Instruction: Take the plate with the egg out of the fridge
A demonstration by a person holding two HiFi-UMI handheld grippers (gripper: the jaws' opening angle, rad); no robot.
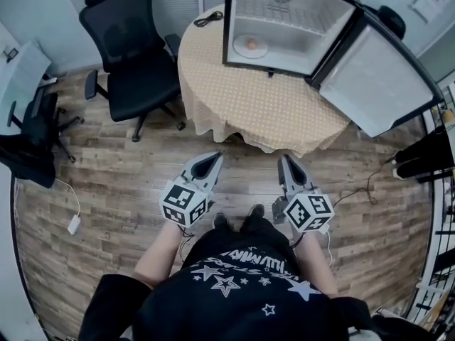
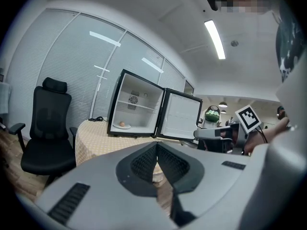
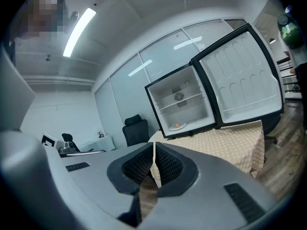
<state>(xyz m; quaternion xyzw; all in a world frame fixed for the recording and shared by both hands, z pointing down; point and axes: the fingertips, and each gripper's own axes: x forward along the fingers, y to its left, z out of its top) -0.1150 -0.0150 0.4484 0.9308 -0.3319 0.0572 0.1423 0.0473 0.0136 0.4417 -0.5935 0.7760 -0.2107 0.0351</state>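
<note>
A small fridge (image 1: 284,20) stands on a round table (image 1: 263,105), its door (image 1: 377,80) swung open to the right. On its floor at the left lies a white plate (image 1: 250,46) with a brown egg (image 1: 251,44); the plate (image 2: 122,126) and egg also show in the left gripper view, and the plate (image 3: 177,126) in the right gripper view. My left gripper (image 1: 210,163) and right gripper (image 1: 286,163) hover side by side over the floor, well short of the table. Both are shut and hold nothing.
A black office chair (image 1: 131,55) stands left of the table. A second dark chair (image 1: 32,137) is at the far left. A black cable (image 1: 207,18) lies on the table beside the fridge. A white adapter (image 1: 74,224) lies on the wooden floor. Shelving (image 1: 437,212) lines the right edge.
</note>
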